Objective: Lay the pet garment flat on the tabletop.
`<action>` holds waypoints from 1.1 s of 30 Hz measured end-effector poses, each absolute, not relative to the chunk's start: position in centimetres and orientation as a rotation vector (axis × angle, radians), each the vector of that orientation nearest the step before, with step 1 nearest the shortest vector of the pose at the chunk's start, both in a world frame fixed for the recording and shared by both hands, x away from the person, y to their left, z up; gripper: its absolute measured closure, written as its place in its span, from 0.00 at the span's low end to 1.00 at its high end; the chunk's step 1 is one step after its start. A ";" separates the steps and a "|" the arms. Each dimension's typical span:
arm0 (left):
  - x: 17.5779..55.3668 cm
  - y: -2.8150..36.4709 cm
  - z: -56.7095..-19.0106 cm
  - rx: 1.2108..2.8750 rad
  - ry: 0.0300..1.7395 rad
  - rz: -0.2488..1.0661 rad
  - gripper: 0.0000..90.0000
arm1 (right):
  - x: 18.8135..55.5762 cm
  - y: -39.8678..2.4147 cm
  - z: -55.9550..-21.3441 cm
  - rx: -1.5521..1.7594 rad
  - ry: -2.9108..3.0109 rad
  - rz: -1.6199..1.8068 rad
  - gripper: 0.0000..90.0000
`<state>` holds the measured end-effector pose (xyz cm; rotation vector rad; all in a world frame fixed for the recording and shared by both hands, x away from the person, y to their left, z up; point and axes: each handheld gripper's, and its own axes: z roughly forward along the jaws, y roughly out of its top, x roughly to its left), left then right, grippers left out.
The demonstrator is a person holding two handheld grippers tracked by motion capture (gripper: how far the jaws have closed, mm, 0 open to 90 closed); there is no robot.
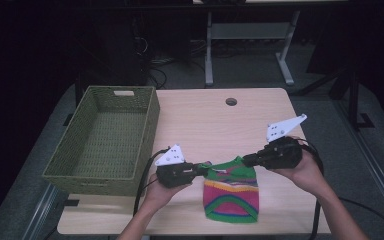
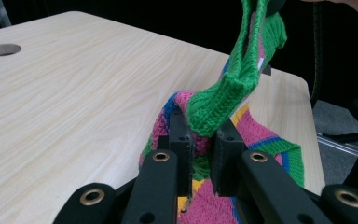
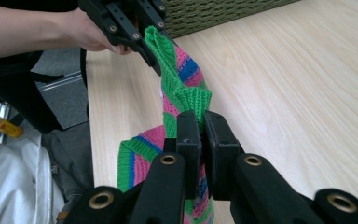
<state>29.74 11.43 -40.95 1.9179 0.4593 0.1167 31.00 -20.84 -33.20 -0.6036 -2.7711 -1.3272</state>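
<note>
Two grippers: both clamp the green cuff of one knitted sock, one at each end of the cuff.
Sock (image 1: pixel 231 192): striped pink, green, blue and yellow; cuff lifted, toe end lying on the surface (image 1: pixel 220 125) near the person's edge.
Left gripper (image 1: pixel 203 170): jaws closed on the cuff's left corner, with a thick fold of knit pinched between the pads, as the left gripper view shows.
Right gripper (image 1: pixel 247 160): jaws shut tight on the cuff's right corner.
Basket (image 1: pixel 130 172): green woven, standing at the left of the surface, well apart from the sock.
Handling: probably light, soft and floppy; the body should sag and swing below the two held corners.
Grip advice: the ribbed cuff looks the firmest part, so the corners suit a pinch; a shallow bite could slip off the stretchy knit.
Slipperiness: low, judging by the coarse yarn.
Fragility: none to speak of, though a loop could snag on a jaw edge.
</note>
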 end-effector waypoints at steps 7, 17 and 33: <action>30.0 11.2 -40.2 1.938 0.476 0.121 0.90 | 31.1 -21.4 -33.3 -0.628 -2.785 -1.322 0.94; 30.6 10.9 -39.4 1.946 0.499 0.137 0.90 | 31.7 -21.7 -33.2 -0.648 -2.795 -1.337 0.94; 32.5 10.0 -39.1 1.966 0.577 0.149 0.90 | 33.9 -22.4 -33.1 -0.717 -2.805 -1.337 0.94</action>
